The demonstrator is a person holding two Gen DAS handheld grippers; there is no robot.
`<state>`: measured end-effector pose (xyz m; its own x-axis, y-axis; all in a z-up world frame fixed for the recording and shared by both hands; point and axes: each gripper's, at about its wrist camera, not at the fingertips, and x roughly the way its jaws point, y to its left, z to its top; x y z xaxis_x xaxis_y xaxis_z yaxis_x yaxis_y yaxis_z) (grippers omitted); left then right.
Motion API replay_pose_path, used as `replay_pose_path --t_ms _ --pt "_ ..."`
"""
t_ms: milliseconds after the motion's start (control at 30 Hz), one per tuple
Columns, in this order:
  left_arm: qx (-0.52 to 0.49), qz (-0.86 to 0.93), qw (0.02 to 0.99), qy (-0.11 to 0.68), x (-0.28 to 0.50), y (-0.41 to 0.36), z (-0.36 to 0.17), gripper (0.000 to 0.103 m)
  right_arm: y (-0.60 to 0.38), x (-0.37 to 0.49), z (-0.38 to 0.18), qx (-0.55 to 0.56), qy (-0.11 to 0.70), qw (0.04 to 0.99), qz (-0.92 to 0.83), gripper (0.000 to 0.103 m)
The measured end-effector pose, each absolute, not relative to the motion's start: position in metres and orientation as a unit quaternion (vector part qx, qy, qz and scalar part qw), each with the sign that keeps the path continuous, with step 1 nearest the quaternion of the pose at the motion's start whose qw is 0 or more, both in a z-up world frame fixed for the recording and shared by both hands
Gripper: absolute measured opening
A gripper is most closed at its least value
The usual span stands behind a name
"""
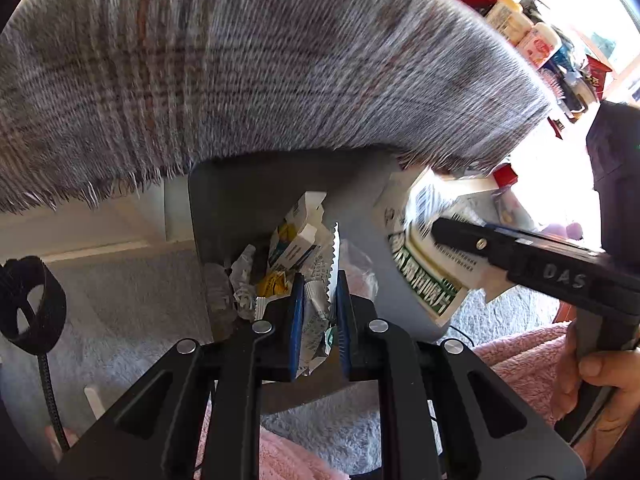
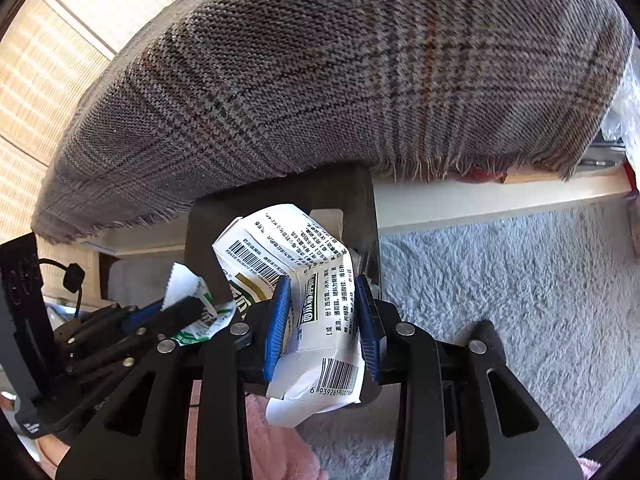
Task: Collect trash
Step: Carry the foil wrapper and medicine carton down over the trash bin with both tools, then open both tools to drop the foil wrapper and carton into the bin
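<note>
Two grippers over bin (image 1: 224, 200) | left gripper (image 1: 318, 312) clamps wrapper (image 1: 316, 320) (crumpled) | right gripper (image 2: 324, 320) clamps carton (image 2: 312, 280)

You can read the raised letters "DAS" on the black body of the right gripper (image 1: 460, 236) in the left wrist view. The crushed white carton (image 2: 316, 304) clamped in that gripper carries two barcodes; under the lower one you can make out the digits "6 939261 9007", the rest unclear. Its green band and panels bear printed Chinese characters too small to read reliably.
</note>
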<state>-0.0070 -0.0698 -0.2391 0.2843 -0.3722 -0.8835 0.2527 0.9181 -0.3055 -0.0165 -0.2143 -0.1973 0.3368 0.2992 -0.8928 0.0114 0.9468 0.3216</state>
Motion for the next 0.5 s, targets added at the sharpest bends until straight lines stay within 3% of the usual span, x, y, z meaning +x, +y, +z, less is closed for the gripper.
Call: replay_pose_path --t_ms 267,400,467,500 --pt "-0.059 -0.191 0.782 0.591 0.001 -0.066 -0.254 0.017 -0.212 -0.007 -0.205 0.139 0.574 0.803 0.082 0.036" --pt "-0.058 -0.193 0.784 0.587 0.005 -0.066 -0.250 0.025 -0.217 -0.004 -0.205 0.158 0.573 0.800 0.081 0.036" --pt "-0.057 -0.190 0.786 0.585 0.005 -0.065 -0.248 0.031 -0.219 -0.003 -0.204 0.163 0.570 0.801 0.079 0.043" --pt "-0.056 -0.190 0.788 0.584 0.004 -0.064 -0.246 0.035 -0.219 -0.003 -0.203 0.164 0.568 0.802 0.078 0.057"
